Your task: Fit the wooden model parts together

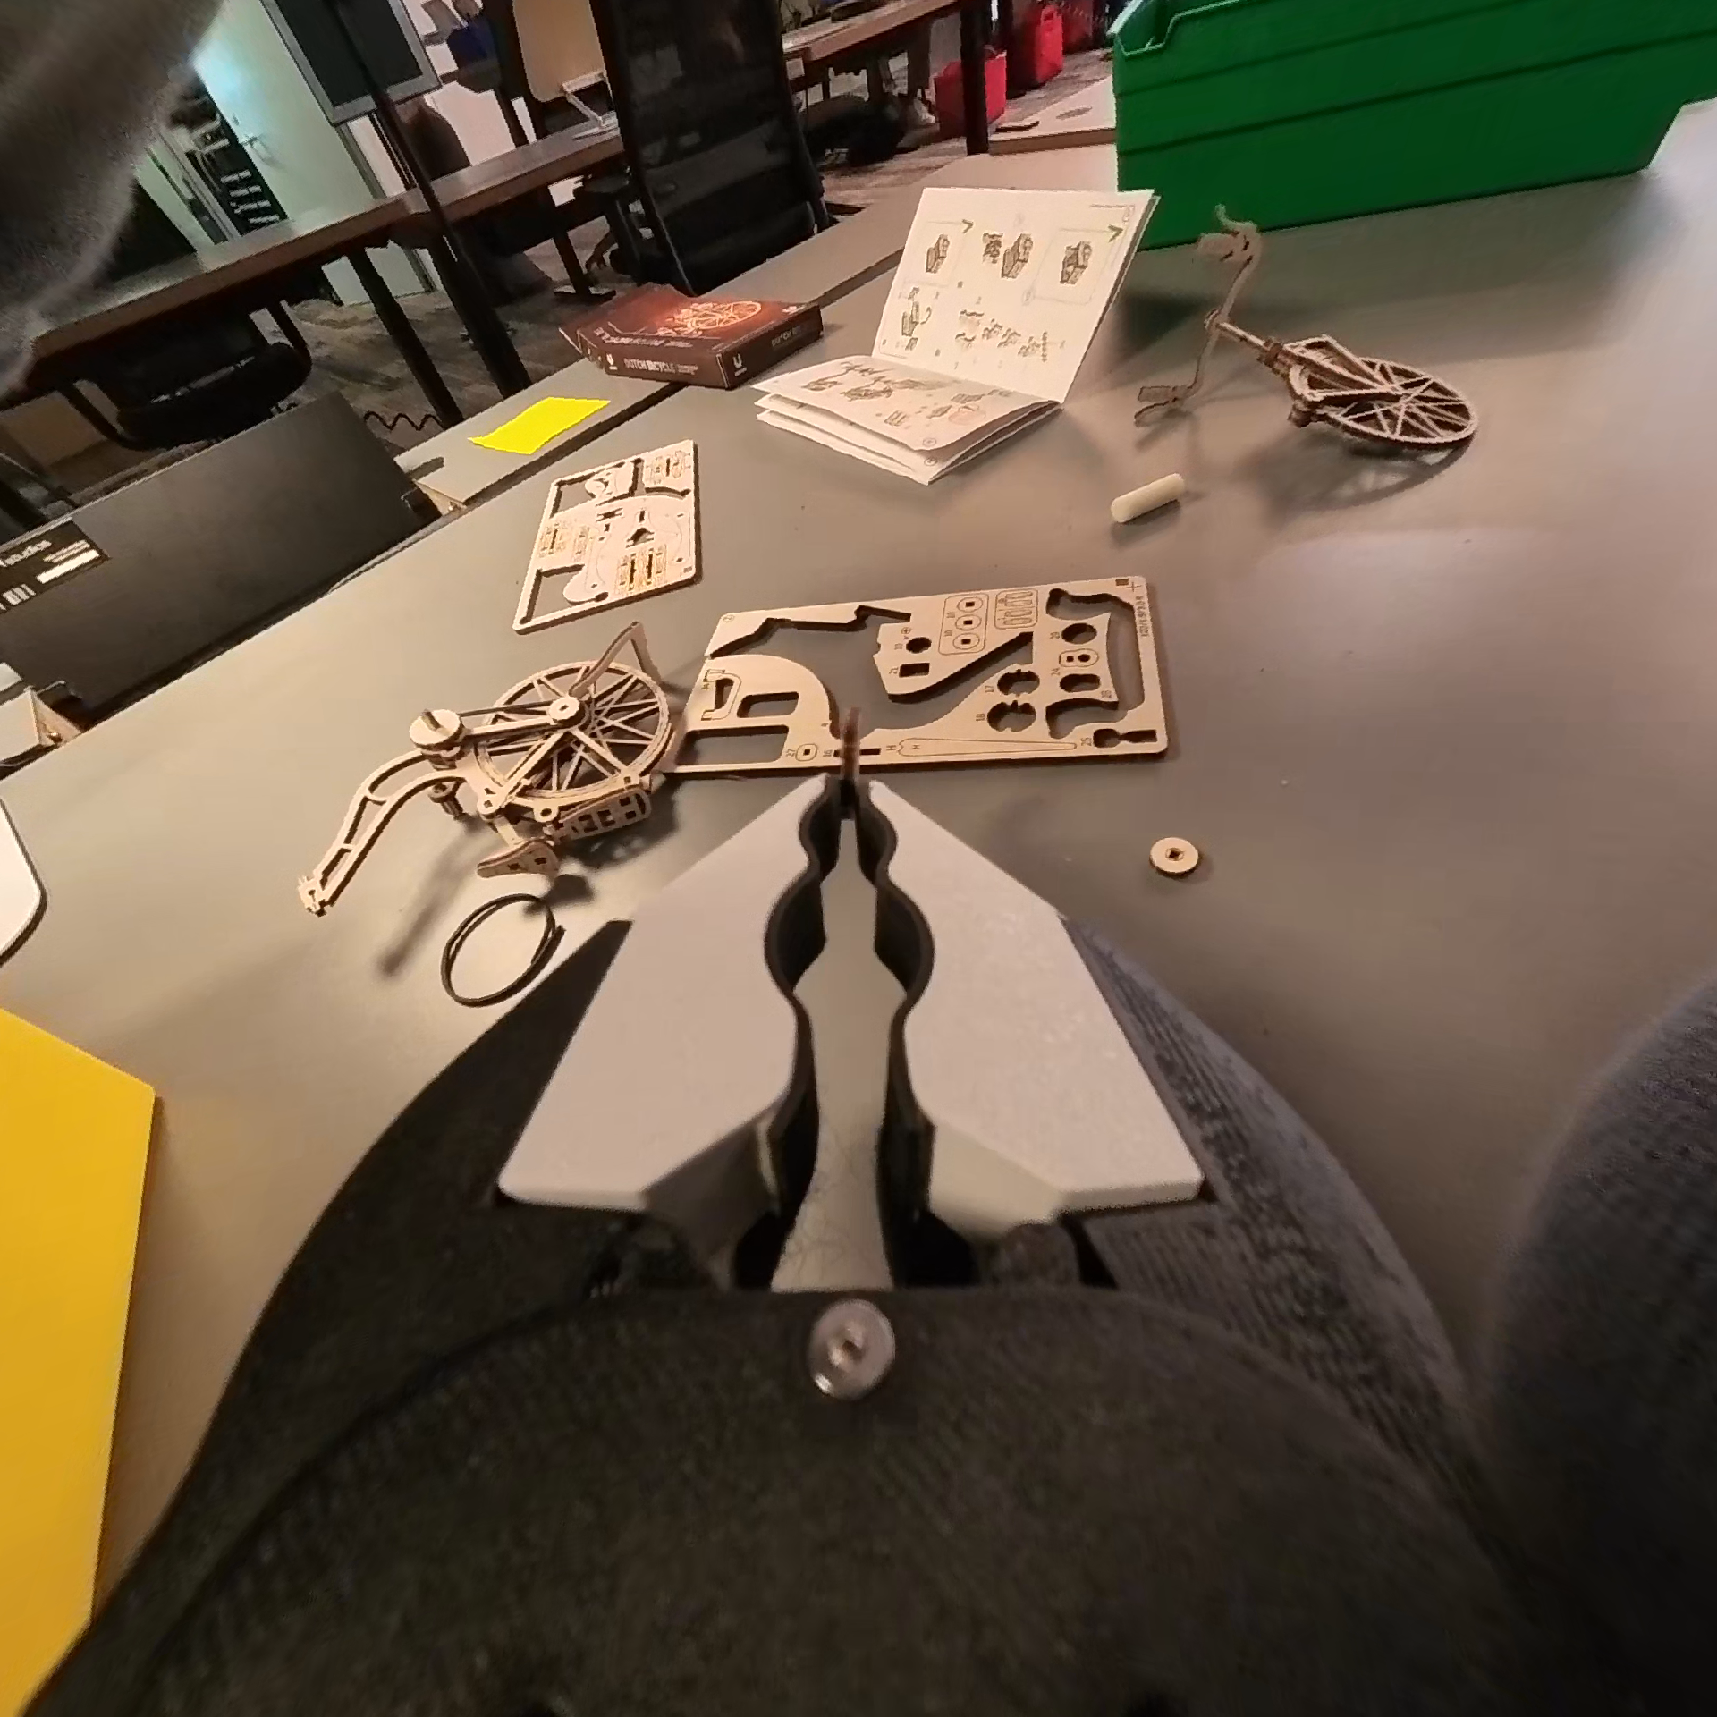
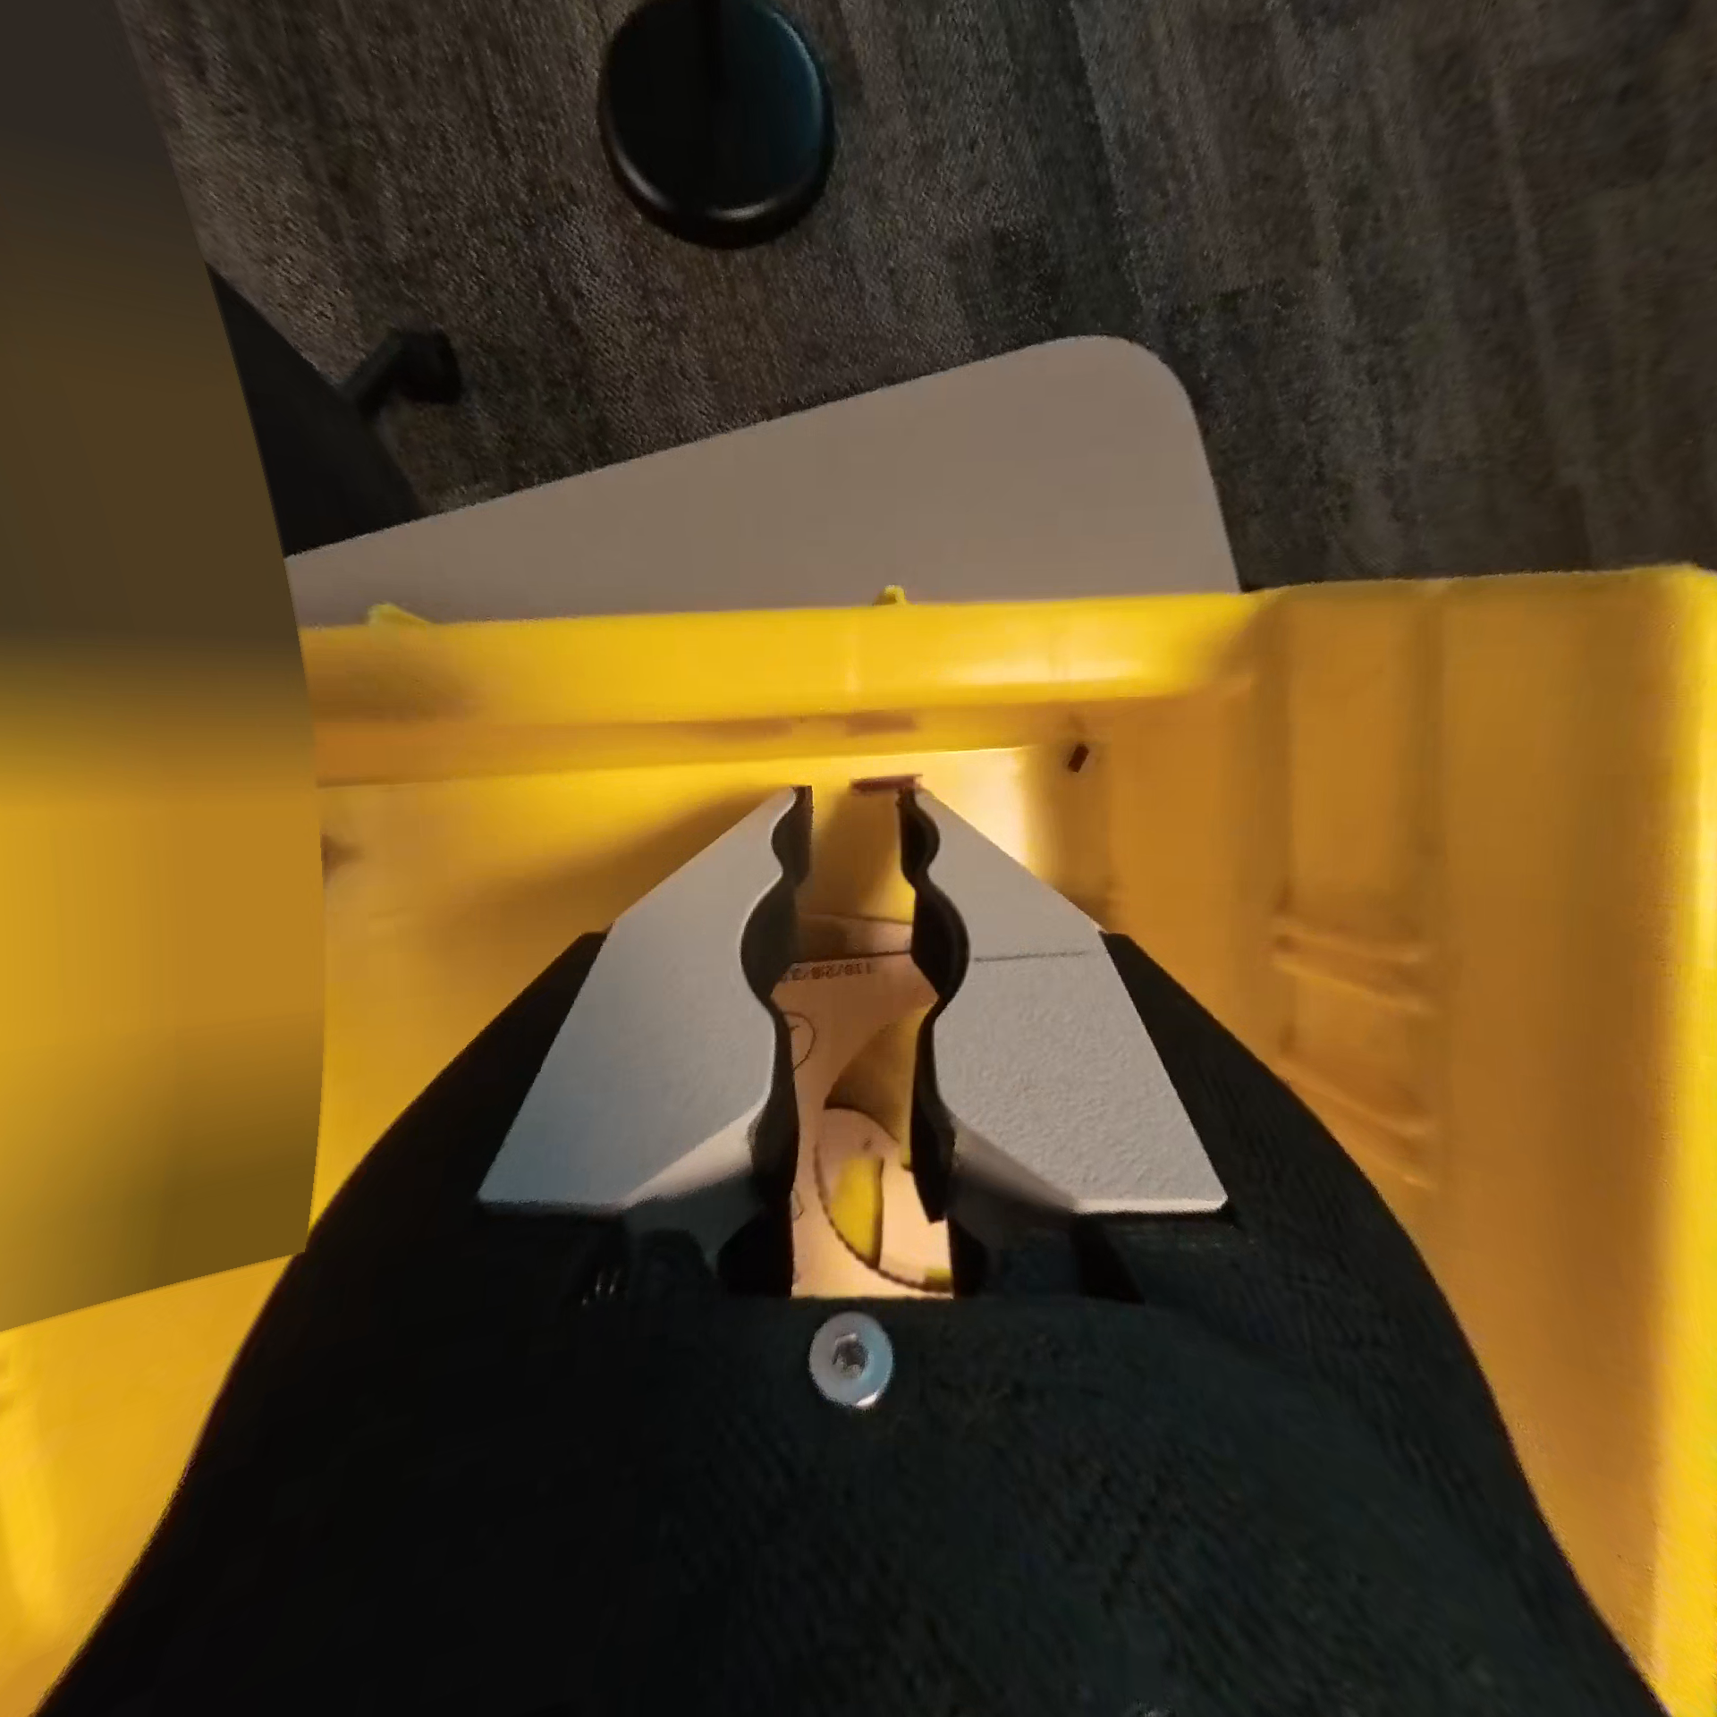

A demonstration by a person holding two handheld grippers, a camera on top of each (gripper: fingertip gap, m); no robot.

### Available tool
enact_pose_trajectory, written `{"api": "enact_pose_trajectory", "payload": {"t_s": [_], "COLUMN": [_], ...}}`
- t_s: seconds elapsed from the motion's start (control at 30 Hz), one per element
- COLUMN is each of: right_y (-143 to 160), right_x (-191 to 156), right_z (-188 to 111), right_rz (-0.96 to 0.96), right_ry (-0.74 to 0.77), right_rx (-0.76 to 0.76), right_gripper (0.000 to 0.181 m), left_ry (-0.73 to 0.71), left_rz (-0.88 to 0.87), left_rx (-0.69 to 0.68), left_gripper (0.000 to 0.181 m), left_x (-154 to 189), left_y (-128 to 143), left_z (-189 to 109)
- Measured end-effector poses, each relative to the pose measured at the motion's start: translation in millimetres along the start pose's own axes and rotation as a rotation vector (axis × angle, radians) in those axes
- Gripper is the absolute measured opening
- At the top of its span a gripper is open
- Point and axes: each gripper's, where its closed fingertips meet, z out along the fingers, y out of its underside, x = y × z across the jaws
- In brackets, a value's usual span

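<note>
So the left tongs [image 1: 847, 785] pinch a thin wooden piece [image 1: 847, 734] edge-on, while the right tongs [image 2: 853, 799], narrowly parted and empty, poke into a yellow bin [image 2: 1347, 836]; next it probably needs seating on the rear-wheel assembly [image 1: 548, 753].

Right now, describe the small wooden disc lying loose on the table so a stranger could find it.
Start at the large flat wooden parts sheet in the middle of the grey table. Just nearer than its right corner lies the wooden disc, alone. It is the only small round washer-like piece, with a hole through its centre.
</note>
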Motion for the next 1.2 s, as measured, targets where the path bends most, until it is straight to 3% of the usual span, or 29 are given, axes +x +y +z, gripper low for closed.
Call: {"api": "enact_pose_trajectory", "payload": {"t_s": [0.2, 0.47, 0.67, 0.93, 1.2], "right_y": [-1, 9, 13, 8, 7], "right_x": [1, 3, 2, 5, 13], "right_z": [3, -3, -3, 1, 2], "right_rz": [-0.054, -0.033, 0.158, 0.209, 0.364], "right_ry": [0.029, 0.052, 0.04, 0.089, 0.064], "right_rx": [0.001, -0.03, -0.046, -0.072, -0.048], "right_gripper": [0.006, 0.008, 0.006, 0.001, 0.008], "left_ry": [0.006, 0.009, 0.011, 0.011, 0.006], "left_rz": [0.001, 0.01, 0.012, 0.015, 0.026], "left_rx": [0.002, -0.009, -0.01, -0.012, -0.028], "left_gripper": [0.002, 0.002, 0.002, 0.002, 0.002], "left_x": [1, 3, 3, 4, 4], "left_y": [0, 1, 1, 1, 4], "left_z": [0, 0, 1, 1, 2]}}
